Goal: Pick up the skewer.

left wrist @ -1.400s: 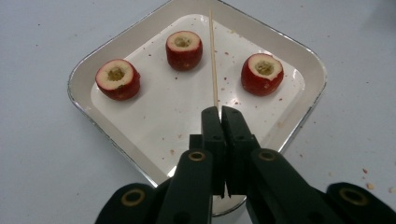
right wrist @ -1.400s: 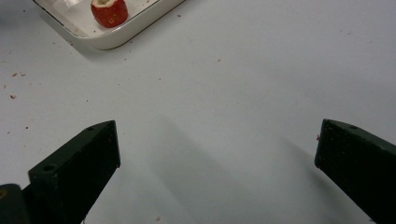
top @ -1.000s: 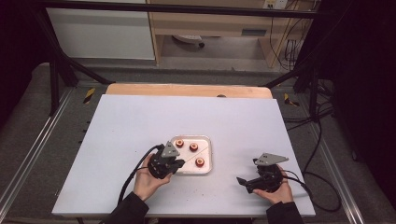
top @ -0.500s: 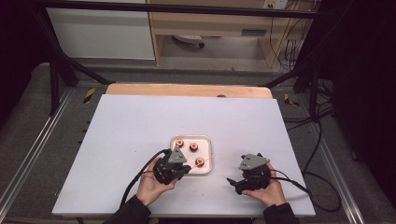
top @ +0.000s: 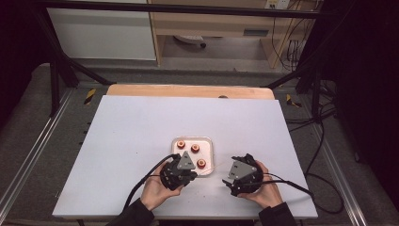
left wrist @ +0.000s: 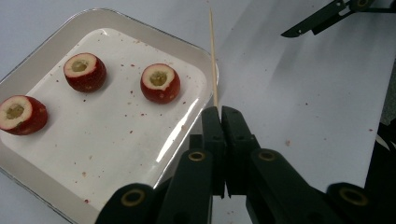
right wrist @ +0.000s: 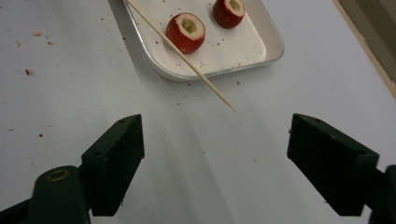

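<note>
Left gripper view first: left claw (left wrist: 219,116) closed tight on a thin wooden skewer (left wrist: 213,56), held at its near end, with the stick running away from the jaws over the right rim of the tray (left wrist: 140,25). Inside the tray, three cored red fruits: one (left wrist: 160,83) close to the skewer, one (left wrist: 85,71) farther left, one (left wrist: 22,115) at the left edge. None threaded yet, so apparently only the pick-up of the skewer done; the spearing of all three fruits remaining, to judge from how things lie.

From the right gripper view: right claw (right wrist: 215,154) spread wide and empty, low over the bare worktop (right wrist: 70,93), pointing at the free tip of the skewer (right wrist: 187,58). Tip just ahead of the jaws, raised a little off the surface it seems, and passing beside the nearest fruit (right wrist: 186,31) without entering it.

In the high view: both hands near the front edge of the worktop (top: 141,122), left claw (top: 179,170) touching the near side of the tray (top: 210,141), right claw (top: 242,173) just right of it, turned left toward the tray. Wrists low, forearms coming in from the near side. Probably next a steadying of the skewer or a reach for a fruit by the open claw; not certain which.
</note>
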A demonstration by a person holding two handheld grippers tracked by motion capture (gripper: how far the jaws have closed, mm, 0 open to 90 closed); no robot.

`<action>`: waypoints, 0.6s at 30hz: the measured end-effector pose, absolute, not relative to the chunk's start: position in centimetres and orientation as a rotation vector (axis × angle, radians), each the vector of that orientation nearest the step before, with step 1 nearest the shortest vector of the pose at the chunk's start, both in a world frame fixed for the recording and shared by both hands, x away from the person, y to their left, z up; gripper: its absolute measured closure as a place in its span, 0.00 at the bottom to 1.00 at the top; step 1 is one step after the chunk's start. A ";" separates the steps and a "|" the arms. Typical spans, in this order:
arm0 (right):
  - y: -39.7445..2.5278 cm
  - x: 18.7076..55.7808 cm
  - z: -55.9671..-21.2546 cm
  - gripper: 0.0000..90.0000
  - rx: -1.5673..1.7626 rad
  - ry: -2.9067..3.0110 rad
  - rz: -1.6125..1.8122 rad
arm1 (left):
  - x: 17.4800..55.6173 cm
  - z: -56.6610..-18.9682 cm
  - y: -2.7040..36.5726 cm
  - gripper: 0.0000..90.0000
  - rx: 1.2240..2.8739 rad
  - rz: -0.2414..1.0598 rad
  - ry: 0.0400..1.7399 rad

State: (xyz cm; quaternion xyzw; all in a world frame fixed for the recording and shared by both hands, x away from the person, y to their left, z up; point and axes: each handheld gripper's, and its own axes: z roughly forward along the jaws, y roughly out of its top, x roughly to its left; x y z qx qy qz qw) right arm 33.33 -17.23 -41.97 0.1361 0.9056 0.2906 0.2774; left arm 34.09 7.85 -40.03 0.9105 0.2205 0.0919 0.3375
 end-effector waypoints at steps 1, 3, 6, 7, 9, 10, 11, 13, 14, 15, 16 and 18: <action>-17.1 33.3 -41.9 0.23 0.343 2.427 0.773 | 34.1 -40.0 7.7 0.99 2.383 0.238 0.566; -16.8 33.2 -41.8 0.27 0.297 2.421 0.762 | 34.1 -39.9 7.6 0.99 2.387 0.234 0.562; -16.4 33.2 -41.7 0.33 0.220 2.417 0.743 | 34.1 -39.9 7.3 0.99 2.400 0.235 0.551; -16.2 33.2 -41.7 0.36 0.194 2.415 0.734 | 34.1 -39.9 7.0 0.99 2.398 0.232 0.546; -16.0 33.2 -41.7 0.41 0.132 2.413 0.705 | 34.1 -39.9 6.9 0.99 2.400 0.231 0.542; -15.9 33.2 -41.7 0.43 0.107 2.413 0.693 | 34.0 -39.8 6.8 0.99 2.401 0.228 0.540; -15.8 33.2 -41.8 0.45 0.079 2.413 0.686 | 34.0 -39.7 6.5 0.99 2.405 0.227 0.532; -15.5 33.2 -41.9 0.47 0.025 2.419 0.659 | 34.0 -39.7 6.4 0.99 2.405 0.226 0.530; -15.4 33.2 -41.9 0.49 0.011 2.420 0.645 | 34.0 -39.5 6.2 0.99 2.407 0.227 0.522; -15.3 33.2 -42.0 0.50 -0.008 2.418 0.633 | 34.0 -39.4 6.1 0.99 2.404 0.226 0.517; -15.2 33.2 -42.0 0.52 -0.033 2.418 0.624 | 34.0 -39.4 5.9 0.99 2.407 0.226 0.515; -15.0 33.2 -42.0 0.55 -0.079 2.406 0.603 | 34.0 -39.3 5.8 0.99 2.413 0.226 0.512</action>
